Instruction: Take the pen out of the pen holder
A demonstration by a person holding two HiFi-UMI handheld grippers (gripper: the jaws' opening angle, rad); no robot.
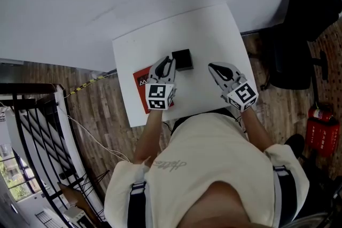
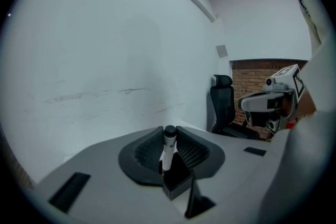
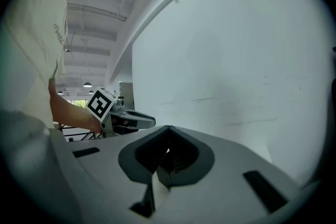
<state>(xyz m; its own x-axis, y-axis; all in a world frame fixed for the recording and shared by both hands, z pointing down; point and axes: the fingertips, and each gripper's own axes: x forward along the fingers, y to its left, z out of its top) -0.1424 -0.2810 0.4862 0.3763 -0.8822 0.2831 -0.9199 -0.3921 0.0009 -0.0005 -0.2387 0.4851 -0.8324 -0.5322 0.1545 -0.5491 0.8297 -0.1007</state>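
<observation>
A small black pen holder (image 1: 183, 60) stands near the middle of the white table (image 1: 214, 34). My left gripper (image 1: 169, 64) has its tips right beside the holder's left side. In the left gripper view a white pen with a black cap (image 2: 168, 147) stands upright between the ribbed pads, and the left gripper (image 2: 169, 150) is shut on it. The pen's lower end is hidden low between the jaws. My right gripper (image 1: 214, 67) hovers to the right of the holder, apart from it. Its pads (image 3: 181, 157) meet with nothing between them, so the right gripper (image 3: 168, 150) is shut.
A red booklet (image 1: 140, 88) lies on the table under the left gripper. A black office chair (image 1: 299, 34) and a red fire extinguisher (image 1: 320, 128) stand to the right of the table. A black railing (image 1: 32, 131) runs along the left. A white wall lies beyond the table's far edge.
</observation>
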